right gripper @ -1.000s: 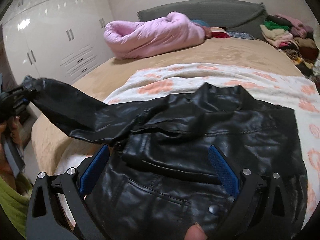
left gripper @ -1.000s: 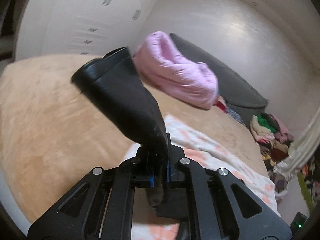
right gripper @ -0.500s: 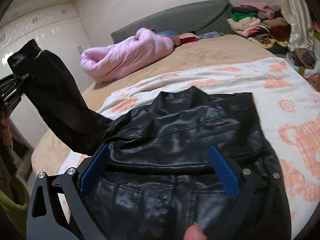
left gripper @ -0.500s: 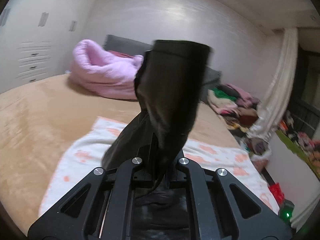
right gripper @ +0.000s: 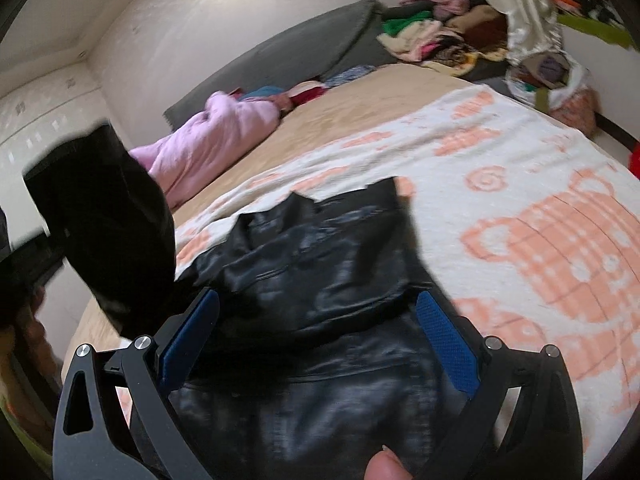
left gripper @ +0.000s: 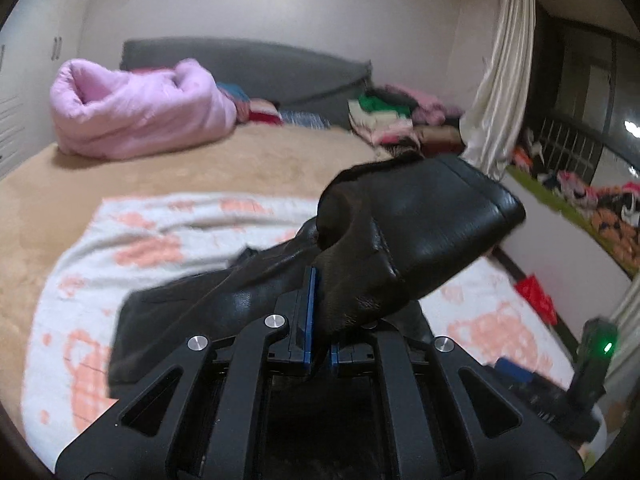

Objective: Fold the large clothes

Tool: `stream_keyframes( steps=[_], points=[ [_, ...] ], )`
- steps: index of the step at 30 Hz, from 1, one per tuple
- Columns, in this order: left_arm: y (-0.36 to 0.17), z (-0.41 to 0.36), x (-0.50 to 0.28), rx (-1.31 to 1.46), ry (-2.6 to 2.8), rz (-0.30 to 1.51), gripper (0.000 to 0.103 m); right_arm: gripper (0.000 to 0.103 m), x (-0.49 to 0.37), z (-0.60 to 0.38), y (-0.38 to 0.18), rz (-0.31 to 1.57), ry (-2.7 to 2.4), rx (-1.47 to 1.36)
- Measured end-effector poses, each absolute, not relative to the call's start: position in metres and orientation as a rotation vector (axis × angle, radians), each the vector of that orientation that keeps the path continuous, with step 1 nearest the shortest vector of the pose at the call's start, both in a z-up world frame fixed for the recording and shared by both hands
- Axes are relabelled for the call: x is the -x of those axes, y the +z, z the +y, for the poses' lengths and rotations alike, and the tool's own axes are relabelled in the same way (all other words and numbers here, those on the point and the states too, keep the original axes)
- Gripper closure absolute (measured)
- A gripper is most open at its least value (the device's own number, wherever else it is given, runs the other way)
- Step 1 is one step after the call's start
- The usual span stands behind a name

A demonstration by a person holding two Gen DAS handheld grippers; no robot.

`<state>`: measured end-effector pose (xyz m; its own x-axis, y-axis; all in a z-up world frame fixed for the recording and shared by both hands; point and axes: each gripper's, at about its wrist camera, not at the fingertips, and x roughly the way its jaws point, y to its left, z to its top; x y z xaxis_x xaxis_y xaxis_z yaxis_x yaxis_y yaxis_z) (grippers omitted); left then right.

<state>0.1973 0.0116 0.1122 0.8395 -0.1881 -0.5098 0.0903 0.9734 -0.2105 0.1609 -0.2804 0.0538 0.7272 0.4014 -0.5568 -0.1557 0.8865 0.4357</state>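
A black leather jacket lies on a white and orange patterned blanket on the bed. My left gripper is shut on the jacket's sleeve, which it holds lifted with the cuff pointing right over the jacket body. The raised sleeve also shows at the left of the right wrist view. My right gripper is open, its blue pads either side of the jacket's lower body, just above it.
A pink duvet lies at the head of the tan bed by the grey headboard. Piled clothes and a curtain stand at the right. A device with a green light is at the right edge.
My left gripper has swung the sleeve from out at the left, up and over toward the right across the jacket. My right gripper stayed open over the jacket and shifted a little.
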Motion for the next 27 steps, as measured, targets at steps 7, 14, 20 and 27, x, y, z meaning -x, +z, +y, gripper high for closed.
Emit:
stream_keyframes(
  steps=[7,14,20,27],
  points=[
    [0.064,-0.025,-0.220,0.111,-0.175,0.678,0.103,0.005,-0.158,-0.317,0.041,0.697,0.251,-0.424],
    [0.034,-0.049,-0.225,0.047,-0.191,0.754,0.100,0.005,-0.160,-0.333,0.028,0.722,0.227,-0.456],
    [0.007,-0.062,-0.224,-0.023,-0.191,0.814,0.068,0.005,-0.167,-0.324,0.024,0.754,0.237,-0.432],
    [-0.016,-0.073,-0.211,-0.129,-0.181,0.854,0.035,0.005,-0.172,-0.316,0.018,0.785,0.264,-0.441]
  ],
)
